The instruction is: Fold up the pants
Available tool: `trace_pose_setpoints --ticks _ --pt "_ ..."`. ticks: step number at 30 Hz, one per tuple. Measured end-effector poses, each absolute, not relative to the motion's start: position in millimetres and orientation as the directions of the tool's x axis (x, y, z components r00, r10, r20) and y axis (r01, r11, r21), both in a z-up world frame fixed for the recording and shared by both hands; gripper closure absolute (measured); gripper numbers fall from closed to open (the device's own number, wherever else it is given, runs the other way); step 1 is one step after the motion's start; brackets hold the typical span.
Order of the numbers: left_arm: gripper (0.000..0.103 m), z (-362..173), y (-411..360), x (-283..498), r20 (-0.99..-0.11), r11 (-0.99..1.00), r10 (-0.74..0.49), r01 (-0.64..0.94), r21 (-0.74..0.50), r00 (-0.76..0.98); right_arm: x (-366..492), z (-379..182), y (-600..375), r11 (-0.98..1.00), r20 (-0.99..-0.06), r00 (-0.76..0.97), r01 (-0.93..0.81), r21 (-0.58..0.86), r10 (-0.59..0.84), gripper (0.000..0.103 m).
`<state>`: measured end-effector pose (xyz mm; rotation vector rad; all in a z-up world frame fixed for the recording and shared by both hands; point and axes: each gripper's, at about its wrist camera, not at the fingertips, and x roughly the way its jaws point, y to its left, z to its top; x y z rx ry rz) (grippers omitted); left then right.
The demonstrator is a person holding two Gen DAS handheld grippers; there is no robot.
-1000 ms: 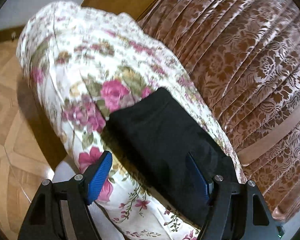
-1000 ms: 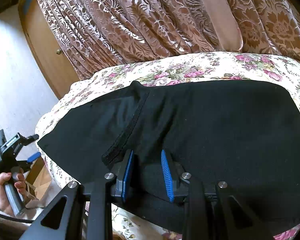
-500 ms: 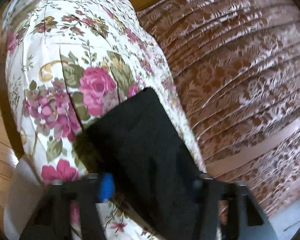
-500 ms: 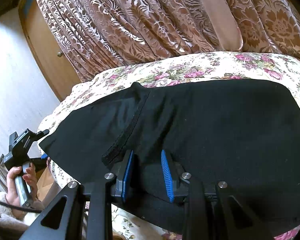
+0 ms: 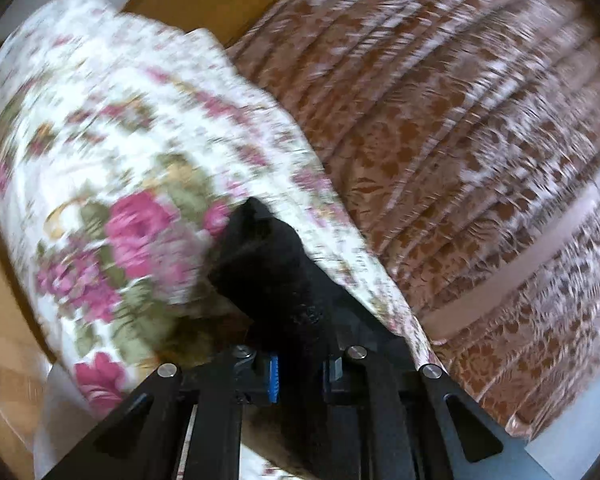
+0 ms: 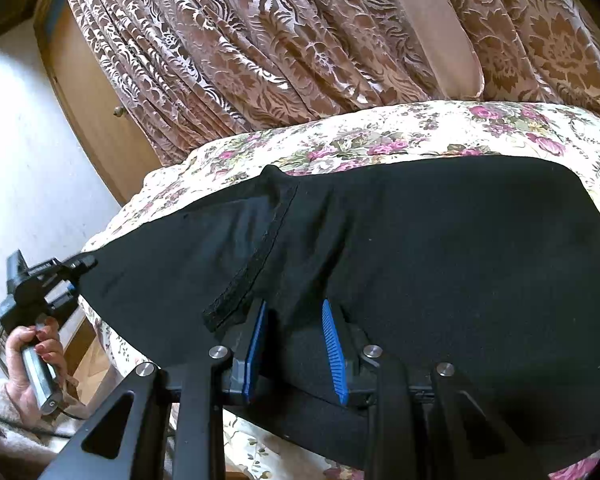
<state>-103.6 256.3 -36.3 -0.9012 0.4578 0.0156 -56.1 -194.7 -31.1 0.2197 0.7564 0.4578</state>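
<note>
Matt black cloth pants (image 6: 420,240) on floral cotton bedspread (image 6: 380,140)

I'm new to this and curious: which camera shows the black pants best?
The right wrist view: the black pants lie spread across the floral bedspread, seam visible. The left wrist view is blurred and shows only a bunched corner between the closing left gripper.

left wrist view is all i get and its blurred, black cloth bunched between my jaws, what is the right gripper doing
Observer: The right gripper pinches a fold of the black pants at their near edge.
Operator: how do the pants lie overall
Observer: Spread wide across the floral bedspread, with a hemmed edge folded over on top.
Operator: where is my gripper on them
Observer: The left gripper is closing on the pants' far left corner, a hand on its handle.
</note>
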Motion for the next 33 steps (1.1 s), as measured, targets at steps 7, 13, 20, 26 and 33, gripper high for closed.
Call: trace_pose_setpoints --ticks 7,13,20,26,33 --pt "0.089 33 200 -94 -0.252 0.735 -0.301 0.056 -0.675 0.92 -52 -28 -200 0.87 -0.609 0.624 -0.303 0.389 0.49 0.073" --pt "0.089 85 139 -83 -0.157 0.751 -0.457 0.285 -0.595 0.875 -52 -17 -213 0.85 -0.585 0.626 -0.284 0.445 0.515 0.071" --pt "0.089 112 60 -75 -0.128 0.686 -0.652 0.51 -0.519 0.747 -46 -6 -258 0.86 -0.558 0.693 -0.18 0.478 0.455 0.07" --pt "0.089 103 -5 -69 -0.179 0.606 -0.769 0.611 -0.509 0.613 -45 -2 -301 0.852 -0.543 0.735 -0.091 0.515 0.407 0.07" --pt "0.089 69 -67 -66 -0.278 0.575 -0.815 0.656 -0.488 0.508 -48 1 -343 0.823 -0.513 0.782 0.001 0.569 0.354 0.07"
